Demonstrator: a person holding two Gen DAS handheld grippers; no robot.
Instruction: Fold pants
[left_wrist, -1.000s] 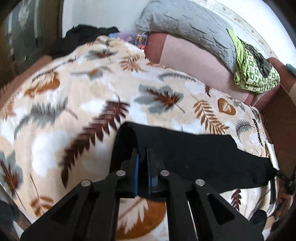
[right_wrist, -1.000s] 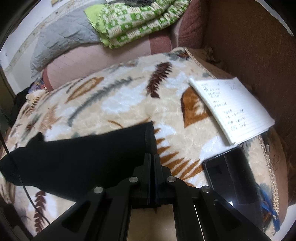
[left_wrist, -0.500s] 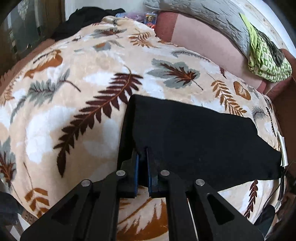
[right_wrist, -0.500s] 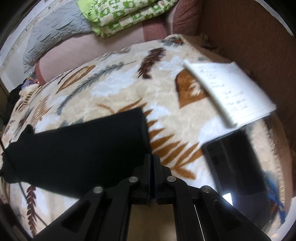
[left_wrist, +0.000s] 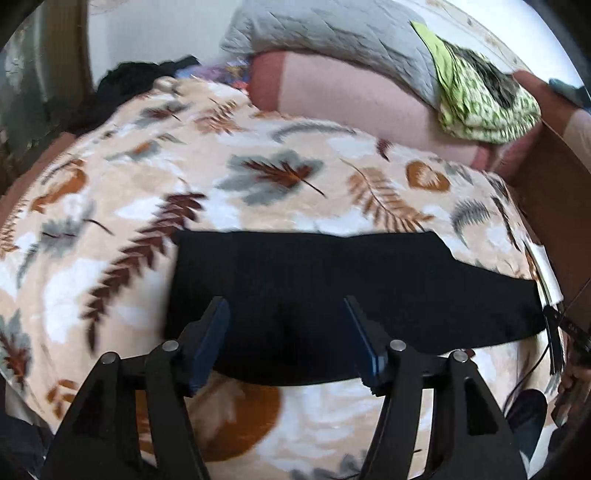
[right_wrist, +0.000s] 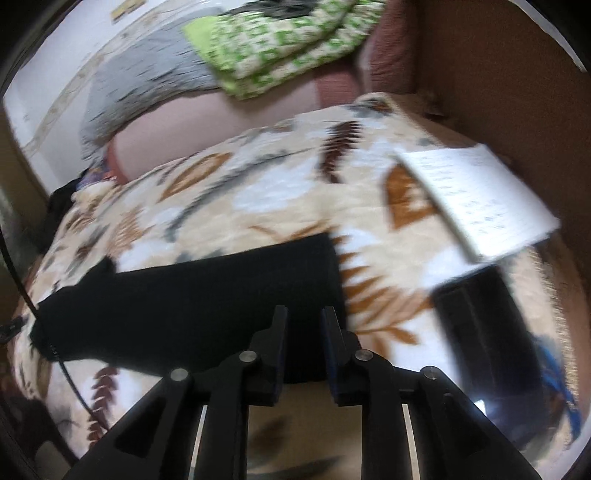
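Black pants (left_wrist: 332, 288) lie flat and folded lengthwise on a leaf-patterned blanket (left_wrist: 258, 177). In the left wrist view, my left gripper (left_wrist: 286, 310) is open wide over the near left end of the pants, holding nothing. In the right wrist view, the pants (right_wrist: 207, 299) stretch leftward, and my right gripper (right_wrist: 303, 317) is partly open over their near right end, fingers apart from the cloth. The right view is motion-blurred.
A white notepad (right_wrist: 480, 203) and a black phone (right_wrist: 484, 328) lie on the blanket right of the pants. A grey pillow (left_wrist: 332, 40) and a green patterned folded cloth (left_wrist: 484, 103) sit at the back. A brown wall (right_wrist: 498, 74) stands to the right.
Both grippers were shut on the near edge of the pants. Both have now opened and let go, and the pants lie flat on the blanket.
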